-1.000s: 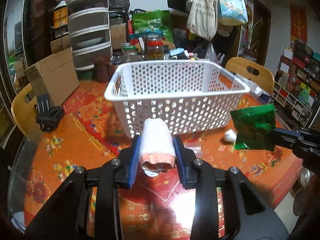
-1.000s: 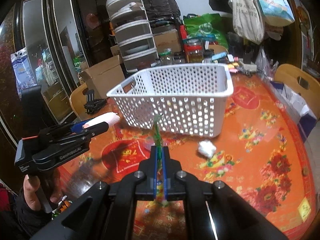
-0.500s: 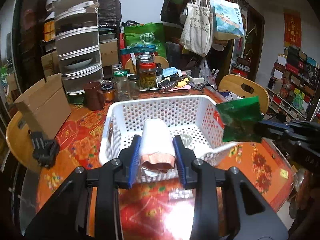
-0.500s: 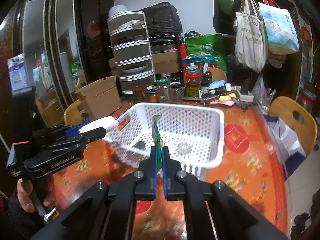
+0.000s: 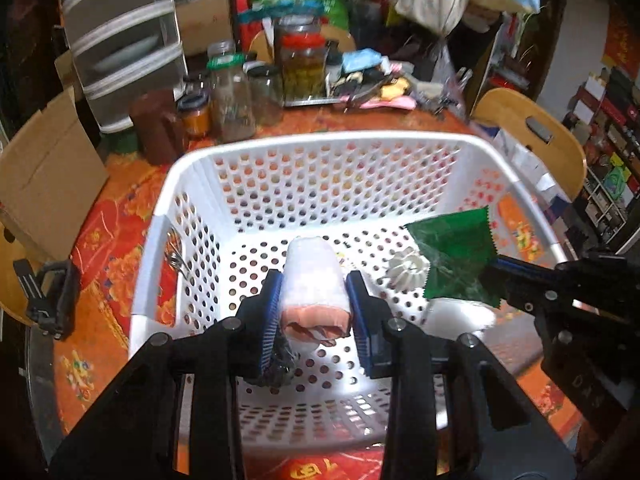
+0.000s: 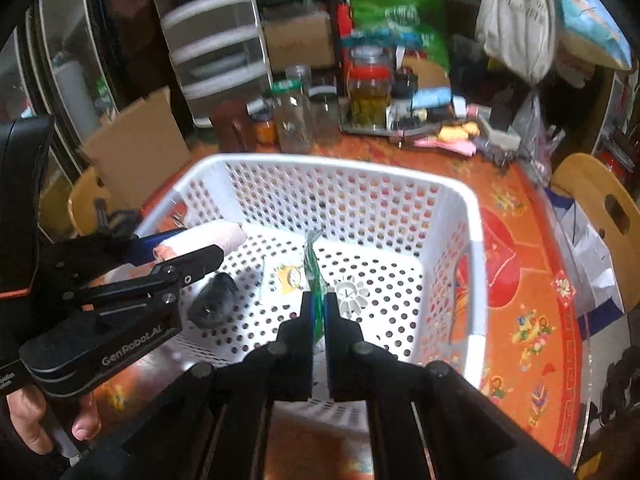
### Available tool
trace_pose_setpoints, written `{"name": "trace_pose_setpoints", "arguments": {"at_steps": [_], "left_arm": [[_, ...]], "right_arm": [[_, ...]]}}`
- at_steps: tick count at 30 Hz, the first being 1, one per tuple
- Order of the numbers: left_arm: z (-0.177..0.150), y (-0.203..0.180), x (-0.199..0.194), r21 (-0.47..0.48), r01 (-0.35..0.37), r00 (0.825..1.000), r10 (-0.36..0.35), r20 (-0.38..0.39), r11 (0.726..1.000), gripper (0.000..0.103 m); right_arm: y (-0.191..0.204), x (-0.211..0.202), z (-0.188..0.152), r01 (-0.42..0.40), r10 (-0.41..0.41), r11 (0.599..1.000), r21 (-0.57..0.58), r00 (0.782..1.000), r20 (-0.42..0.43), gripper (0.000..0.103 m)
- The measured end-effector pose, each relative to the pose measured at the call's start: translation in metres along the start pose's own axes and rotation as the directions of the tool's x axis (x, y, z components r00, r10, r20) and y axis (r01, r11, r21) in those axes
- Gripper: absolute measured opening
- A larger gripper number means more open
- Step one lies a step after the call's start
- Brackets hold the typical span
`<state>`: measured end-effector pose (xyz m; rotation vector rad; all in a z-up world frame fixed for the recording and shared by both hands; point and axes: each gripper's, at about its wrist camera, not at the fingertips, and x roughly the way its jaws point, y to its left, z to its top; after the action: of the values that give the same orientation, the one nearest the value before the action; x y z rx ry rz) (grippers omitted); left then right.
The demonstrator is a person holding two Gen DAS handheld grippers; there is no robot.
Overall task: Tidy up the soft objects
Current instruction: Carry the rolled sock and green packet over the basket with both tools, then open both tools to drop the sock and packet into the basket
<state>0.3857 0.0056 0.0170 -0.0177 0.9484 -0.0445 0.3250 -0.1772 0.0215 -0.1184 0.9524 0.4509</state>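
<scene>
Both grippers have swung in from short of the white perforated basket [image 5: 320,148] to directly over its inside, and that is the change that matters: a second ago the basket's front wall stood ahead of them, now its floor lies beneath the held things. The left gripper [image 5: 314,304] is clamped on a rolled white cloth with a pink end [image 5: 314,276], blue pads pressing on both flanks of the roll, held above the basket floor at about 6 o'clock of the basket's centre. The right gripper [image 6: 318,312] is fully closed on a thin green foil packet [image 6: 314,264], pinched edge-on in its own view; in the left wrist view the packet [image 5: 456,256] hangs at about 3 o'clock of the cloth roll, near the right wall.

On the floor below already lie a white ruffled puff [image 6: 350,290], a small printed sachet [image 6: 286,276] and a dark crumpled lump [image 6: 212,300]. The basket sits on an orange patterned table [image 6: 528,320], with glass jars [image 5: 236,96] beyond at 12 o'clock.

Judging by this, carrying is done and the likely next step is releasing both soft items, which should drop cleanly inside
</scene>
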Motion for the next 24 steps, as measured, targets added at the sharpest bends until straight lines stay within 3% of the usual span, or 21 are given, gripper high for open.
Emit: {"name": "trace_pose_setpoints", "arguments": {"at_steps": [7,13,18,20,21,22,24], "left_arm": [[0.0,0.012,0.026,-0.027,-0.012,0.999,0.012,-0.032,1.0,0.031],[-0.004,0.012,0.024,-0.02,-0.009,1.0,0.008,-0.02,1.0,0.031],[-0.006,0.009,0.017,-0.009,-0.011,1.0,0.011,-0.001,1.0,0.033],[-0.008,0.01,0.013,-0.009,-0.009,1.0,0.009,0.015,1.0,0.044],[-0.01,0.009,0.009,-0.007,-0.011,0.999,0.011,0.031,1.0,0.055],[-0.011,0.009,0.005,-0.003,-0.018,0.999,0.018,0.048,1.0,0.066],[-0.015,0.007,-0.007,0.011,-0.044,0.994,0.043,0.099,0.999,0.079]], "right_arm": [[-0.006,0.031,0.003,0.001,0.0,1.0,0.016,0.998,-0.067,0.003],[-0.01,0.047,-0.001,-0.021,0.025,0.999,0.035,0.993,-0.118,0.003],[-0.009,0.044,-0.002,-0.032,0.036,0.999,0.04,0.995,-0.098,0.003],[-0.01,0.038,-0.003,-0.05,0.053,0.998,0.049,0.995,-0.082,0.004],[-0.01,0.035,-0.002,-0.056,0.06,0.997,0.05,0.995,-0.075,0.005],[-0.01,0.032,-0.003,-0.062,0.065,0.997,0.05,0.996,-0.065,0.01],[-0.01,0.024,-0.004,-0.072,0.074,0.996,0.047,0.997,-0.037,0.025]]}}
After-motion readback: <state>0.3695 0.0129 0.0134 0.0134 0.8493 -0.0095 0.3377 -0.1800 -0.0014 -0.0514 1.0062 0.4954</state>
